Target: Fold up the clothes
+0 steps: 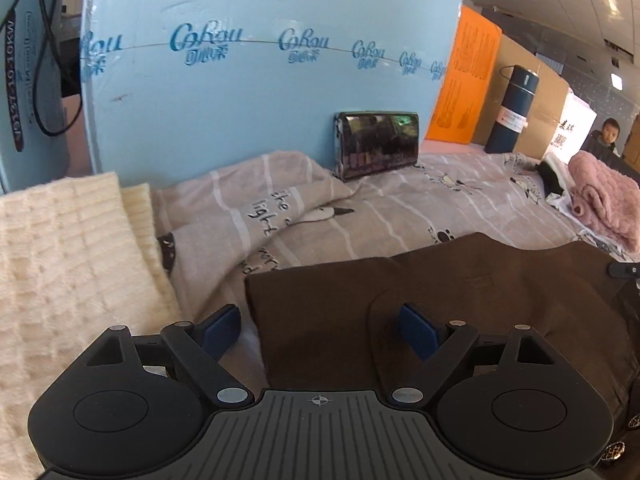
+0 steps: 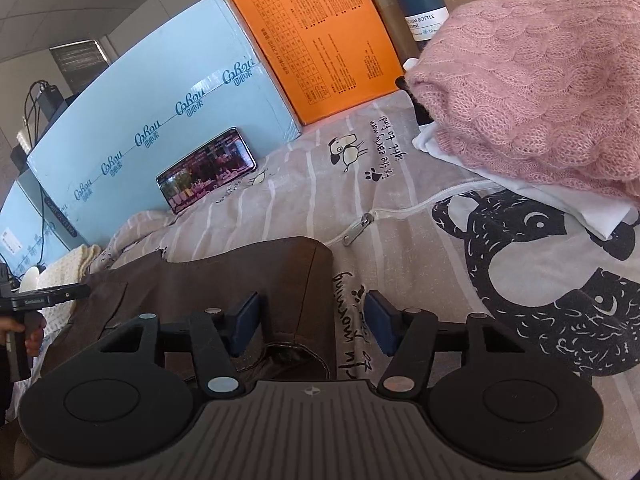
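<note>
The left gripper [image 1: 320, 330] hangs low over the dark brown folded garment [image 1: 460, 300], its blue-padded fingers [image 1: 418, 336] spread wide with nothing pinched between them; one finger sits over the striped bedsheet, the other over the brown cloth. The right gripper [image 2: 308, 322] has its fingers [image 2: 244, 322] about half apart, straddling the garment's right edge: one pad is above the brown cloth, the other over the sheet, and I can't see either pressing on it.

The brown garment [image 2: 224, 276] lies flat on the grey-beige printed bedsheet [image 1: 400, 216], in the middle of the bed between the two grippers. Its long axis runs side to side across the bed, from one gripper to the other. Its near part disappears under both gripper bodies, so I can't make out its whole outline; a few metallic buttons [image 1: 614, 450] peep out at the lower right of the left view.

A cream knitted fabric [image 1: 60, 264] lies just left of it, cut off by the frame. A folded pink cable-knit sweater [image 2: 532, 92] rests on white cloth [image 2: 576, 202], well to the right. Against the pale blue printed carton [image 1: 260, 80] leans a phone with a lit screen [image 1: 378, 144]; beside the carton stand an orange box [image 2: 316, 40] and a dark blue bottle [image 1: 512, 108], its top cropped in the right view.
</note>
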A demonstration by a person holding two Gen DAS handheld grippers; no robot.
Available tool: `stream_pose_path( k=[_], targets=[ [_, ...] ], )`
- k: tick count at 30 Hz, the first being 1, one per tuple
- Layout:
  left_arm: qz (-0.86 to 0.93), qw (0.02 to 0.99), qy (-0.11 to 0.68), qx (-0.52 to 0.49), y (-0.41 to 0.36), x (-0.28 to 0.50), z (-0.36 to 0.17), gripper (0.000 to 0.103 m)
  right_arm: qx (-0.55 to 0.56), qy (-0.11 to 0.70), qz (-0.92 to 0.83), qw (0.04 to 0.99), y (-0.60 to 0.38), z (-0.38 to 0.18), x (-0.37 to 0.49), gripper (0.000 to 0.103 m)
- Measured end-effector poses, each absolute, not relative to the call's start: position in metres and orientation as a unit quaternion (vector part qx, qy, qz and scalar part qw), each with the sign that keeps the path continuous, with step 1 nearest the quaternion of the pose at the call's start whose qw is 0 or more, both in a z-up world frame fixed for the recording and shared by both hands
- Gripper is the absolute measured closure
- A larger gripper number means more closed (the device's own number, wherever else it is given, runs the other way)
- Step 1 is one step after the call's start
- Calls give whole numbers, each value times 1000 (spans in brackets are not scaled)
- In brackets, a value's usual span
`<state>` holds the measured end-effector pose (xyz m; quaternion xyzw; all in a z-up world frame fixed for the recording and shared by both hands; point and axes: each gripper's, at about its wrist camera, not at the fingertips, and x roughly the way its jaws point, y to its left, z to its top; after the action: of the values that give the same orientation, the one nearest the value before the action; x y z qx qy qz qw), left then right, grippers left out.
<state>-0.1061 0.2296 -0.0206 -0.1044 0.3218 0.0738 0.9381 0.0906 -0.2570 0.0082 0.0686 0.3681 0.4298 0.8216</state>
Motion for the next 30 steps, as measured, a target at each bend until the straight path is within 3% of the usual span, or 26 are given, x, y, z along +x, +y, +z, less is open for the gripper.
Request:
stream_pose_path(
  k=[2,4,6,15,20,23,24,25,26,28,29,30],
  targets=[
    [82,946,307,-68,216,-109,-20,26,60,366,439,818,-254,8,88,70],
    [92,954,282,-47,208,-116,-16,76,60,360,447,817,-253,7,84,80],
    [106,960,255,-33,202,-125,-11,87,58,345,450,821,-253,8,79,82],
    [164,968,192,-14,198,-109,7,95,37,267,429,862,-239,26,81,86],
    [180,959,218,-9,211,-80,4,91,26,256,425,868,-221,33,109,85],
    [187,952,242,7,212,-75,3,72,19,296,417,859,-212,20,127,80],
    [189,951,246,11,212,-76,4,55,17,309,412,857,-212,15,130,77],
    [189,950,247,11,212,-79,5,35,15,321,407,855,-213,10,132,69],
    [185,953,241,6,212,-85,9,28,18,324,411,852,-216,8,132,68],
    [178,957,231,-5,210,-99,16,24,26,319,419,850,-222,11,129,58],
    [176,958,227,-9,209,-106,20,24,19,308,413,857,-225,15,124,40],
    [177,958,224,-12,207,-114,23,23,11,295,406,865,-229,18,119,33]
  ],
)
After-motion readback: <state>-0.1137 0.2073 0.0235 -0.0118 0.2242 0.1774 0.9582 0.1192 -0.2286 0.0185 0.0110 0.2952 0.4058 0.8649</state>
